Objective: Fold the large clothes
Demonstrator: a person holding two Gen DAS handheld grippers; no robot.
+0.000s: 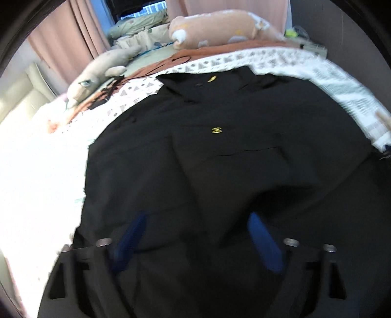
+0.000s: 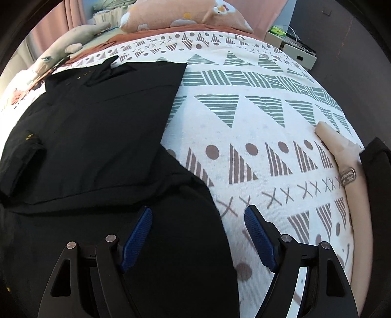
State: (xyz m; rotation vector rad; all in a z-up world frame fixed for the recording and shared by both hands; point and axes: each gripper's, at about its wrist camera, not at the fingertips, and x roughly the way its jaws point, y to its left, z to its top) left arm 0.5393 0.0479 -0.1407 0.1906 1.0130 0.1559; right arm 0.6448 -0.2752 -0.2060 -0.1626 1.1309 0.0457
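1. Black shirt [image 2: 102, 127] lay spread on the bed [image 2: 256, 137], collar toward the pillow end, right side already folded in, straight edge showing.
2. Left gripper [image 1: 195, 242] hung over the shirt's lower part, jaws apart, blue pads [image 1: 132, 239] blurred, no cloth pinched between them.
3. Right gripper [image 2: 198, 234] was at the shirt's lower right hem near the bed's near edge, jaws released; hem edge ran between the pads, not clamped.
4. Plush toys [image 2: 185, 14] sat at the bed's far end.
5. Beige padded strip [image 2: 347, 171] lay along the right edge.
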